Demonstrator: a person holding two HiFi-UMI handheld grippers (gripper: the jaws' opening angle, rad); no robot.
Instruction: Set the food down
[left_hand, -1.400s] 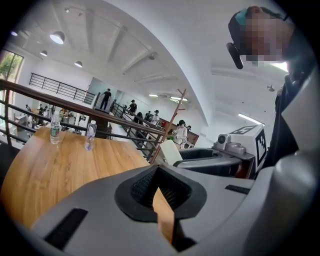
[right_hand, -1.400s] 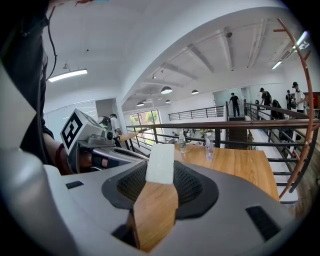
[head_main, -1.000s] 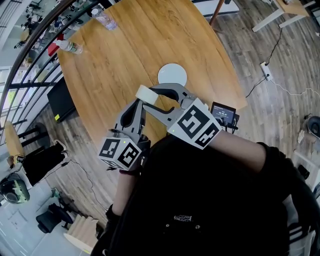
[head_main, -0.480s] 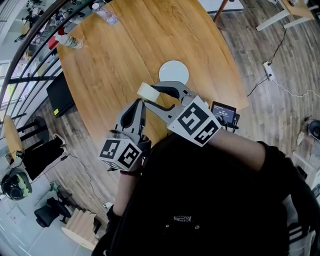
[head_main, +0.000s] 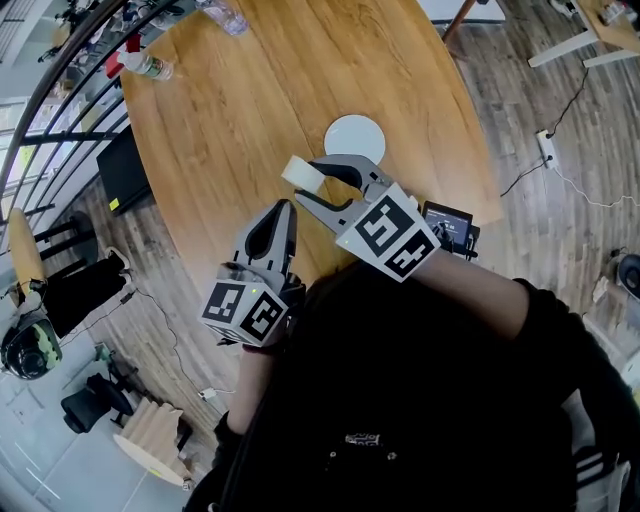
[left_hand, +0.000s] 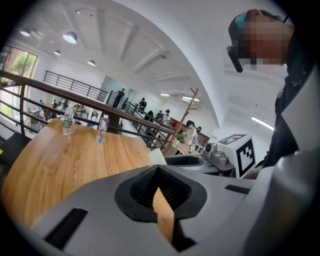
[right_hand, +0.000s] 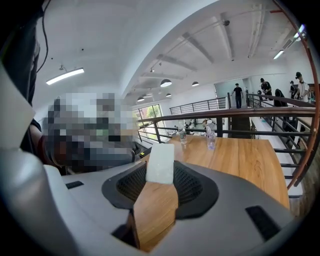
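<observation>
Trouble would start with the grip itself. The right gripper has its jaws closed on a pale block of food, pinched only at the very tips, with the block's far end sticking out past them. From where I stand it looks soft and smooth, so I'd guess a tilt or a jolt could let it slide out before it gets anywhere.

The block is held up over the wooden counter, near the white plate but not above it. If the plate is where it belongs, letting go now would drop it onto bare wood beside the plate. How high it hangs I cannot tell. If the jaws opened too far up, the block could bounce or roll off the plate's shallow rim.

The left gripper sits near the counter's edge, jaws drawn together with nothing between them, close under the right one. A careless sweep could knock the two together and shake the block loose.

A hard squeeze might also dent or split the food, and it may stick to one jaw when they part and get dragged off its spot.

The water bottles stand well apart at the far edge, out of harm's way.
</observation>
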